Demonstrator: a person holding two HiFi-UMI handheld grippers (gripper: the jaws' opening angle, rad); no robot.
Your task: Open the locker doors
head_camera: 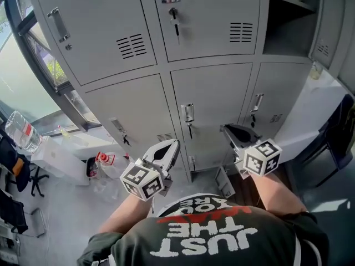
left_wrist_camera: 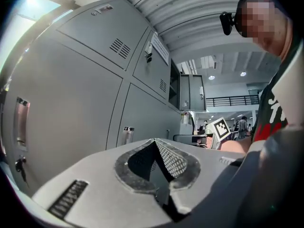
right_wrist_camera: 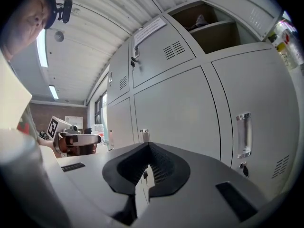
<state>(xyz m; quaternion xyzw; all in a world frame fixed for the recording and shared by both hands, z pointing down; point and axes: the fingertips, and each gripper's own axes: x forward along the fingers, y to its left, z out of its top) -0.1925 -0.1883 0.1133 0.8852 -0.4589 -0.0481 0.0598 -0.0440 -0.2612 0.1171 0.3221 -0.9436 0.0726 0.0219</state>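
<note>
Locker doors are standing shut just ahead of us; we are judging them stiff, light sheet steel, best pulled by the small chrome handle. We are holding left gripper and right gripper closed, gripping nothing.

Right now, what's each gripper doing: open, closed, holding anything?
Left gripper: closed, nothing held, short of the lockers.
Right gripper: closed, nothing held, short of the lockers.
</note>
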